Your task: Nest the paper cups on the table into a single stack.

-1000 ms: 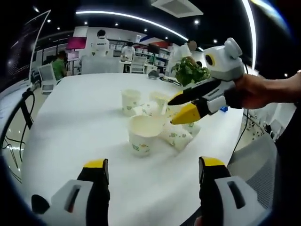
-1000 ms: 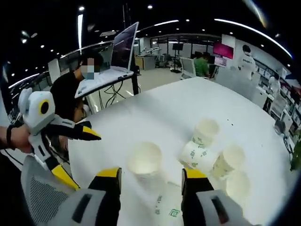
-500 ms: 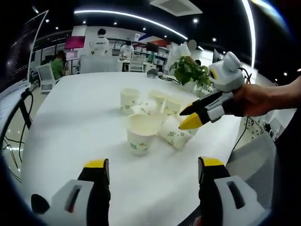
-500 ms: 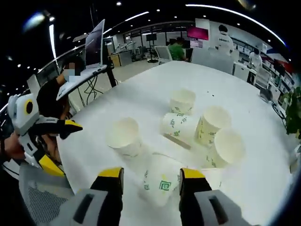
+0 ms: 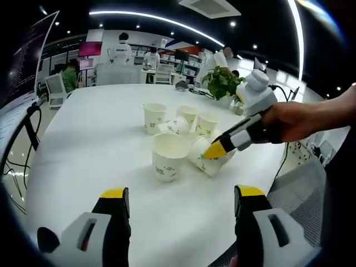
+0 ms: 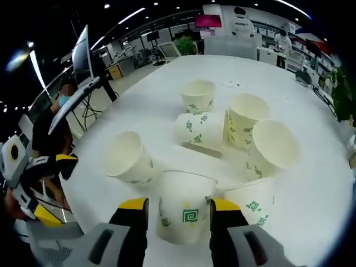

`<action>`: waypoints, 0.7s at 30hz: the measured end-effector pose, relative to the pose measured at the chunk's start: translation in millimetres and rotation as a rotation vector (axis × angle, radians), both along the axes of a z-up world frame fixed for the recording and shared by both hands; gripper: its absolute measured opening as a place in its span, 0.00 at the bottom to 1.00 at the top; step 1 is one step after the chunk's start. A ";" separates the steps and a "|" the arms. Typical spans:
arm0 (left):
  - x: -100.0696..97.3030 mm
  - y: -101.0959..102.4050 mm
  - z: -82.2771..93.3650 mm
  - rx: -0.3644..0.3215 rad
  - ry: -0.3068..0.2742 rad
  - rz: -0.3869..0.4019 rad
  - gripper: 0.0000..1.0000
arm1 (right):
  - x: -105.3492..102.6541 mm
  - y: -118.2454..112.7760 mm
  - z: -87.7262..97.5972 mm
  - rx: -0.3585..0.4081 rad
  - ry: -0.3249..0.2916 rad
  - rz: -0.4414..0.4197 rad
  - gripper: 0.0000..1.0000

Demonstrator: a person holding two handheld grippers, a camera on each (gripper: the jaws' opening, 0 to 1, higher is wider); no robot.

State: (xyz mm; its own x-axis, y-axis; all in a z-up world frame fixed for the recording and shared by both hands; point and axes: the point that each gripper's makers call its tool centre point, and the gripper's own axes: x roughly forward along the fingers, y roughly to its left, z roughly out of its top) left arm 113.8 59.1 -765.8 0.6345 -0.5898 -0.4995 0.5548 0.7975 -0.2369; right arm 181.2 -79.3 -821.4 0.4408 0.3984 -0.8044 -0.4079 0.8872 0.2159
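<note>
White table (image 5: pixel 83 144), seven paper cups grouped near its middle.

Right gripper view: the right gripper (image 6: pixel 177 208) is seen with its jaws parted on either side of a cup lying on its side (image 6: pixel 183 207); the yellow tips sit at the cup's walls, but whether they press it cannot be told. Just right of it a second tipped cup (image 6: pixel 253 203) is seen, partly cut by the jaw. An upright cup (image 6: pixel 129 158) stands to the left. Beyond, another cup on its side (image 6: pixel 201 130) lies between three upright cups: one at the far side (image 6: pixel 198 95), two at the right (image 6: pixel 245 118) (image 6: pixel 272 149), close together.

Left gripper view: the left gripper (image 5: pixel 178 197) is held wide open above bare table, nothing between its jaws, well short of the nearest upright cup (image 5: pixel 169 157). The right gripper (image 5: pixel 214 150), held in a hand (image 5: pixel 289 119), is seen reaching the tipped cup just right of that upright one.

A potted plant (image 5: pixel 222 83) stands at the far table edge.
</note>
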 end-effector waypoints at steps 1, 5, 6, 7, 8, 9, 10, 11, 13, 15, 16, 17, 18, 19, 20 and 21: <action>-1.0 0.2 -0.1 0.001 0.001 0.001 0.75 | -0.9 1.0 -2.6 0.000 0.015 -0.005 0.43; -2.6 1.7 -0.5 0.003 0.005 0.001 0.74 | -0.9 7.3 -15.7 -0.030 0.045 0.005 0.43; -3.0 2.0 -0.3 0.001 0.007 0.003 0.74 | 0.4 7.8 -20.0 -0.034 0.049 0.007 0.43; -2.8 3.2 -1.2 -0.003 0.011 0.008 0.75 | 0.7 7.5 -24.6 -0.050 0.054 0.015 0.43; -2.6 3.6 -1.6 -0.007 0.013 0.010 0.75 | 0.1 6.6 -24.6 -0.058 0.057 0.021 0.42; -2.8 3.7 -1.6 -0.005 0.012 0.009 0.75 | -0.5 6.8 -25.2 -0.063 0.057 0.028 0.42; -3.0 3.7 -1.8 -0.002 0.011 0.007 0.75 | 0.5 7.2 -28.3 -0.064 0.058 0.032 0.42; -3.1 4.6 -3.2 0.000 0.013 0.006 0.75 | 0.8 7.2 -29.8 -0.069 0.057 0.035 0.41; -3.3 4.5 -3.7 -0.002 0.014 0.007 0.74 | -2.4 4.6 -24.1 -0.075 0.057 0.041 0.41; -3.5 3.9 -3.6 -0.003 0.016 0.006 0.74 | -5.5 5.8 -21.8 -0.079 0.050 0.050 0.40; -3.6 3.2 -3.4 -0.003 0.016 0.003 0.74 | -4.6 5.4 -21.7 -0.081 0.047 0.055 0.40; -3.7 2.3 -3.4 -0.003 0.016 -0.003 0.73 | -5.6 5.2 -21.4 -0.085 0.046 0.066 0.40; -3.8 1.7 -3.4 -0.001 0.016 -0.007 0.73 | -6.7 5.1 -21.2 -0.085 0.047 0.074 0.39; -4.2 0.4 -2.1 0.002 0.015 -0.012 0.73 | -8.7 5.0 -20.0 -0.082 0.045 0.081 0.39; -4.3 -0.1 -1.7 0.002 0.016 -0.014 0.73 | -11.1 4.2 -18.8 -0.083 0.041 0.087 0.39; -3.6 0.0 -1.9 0.003 0.016 -0.014 0.73 | -12.6 3.6 -18.0 -0.086 0.038 0.095 0.39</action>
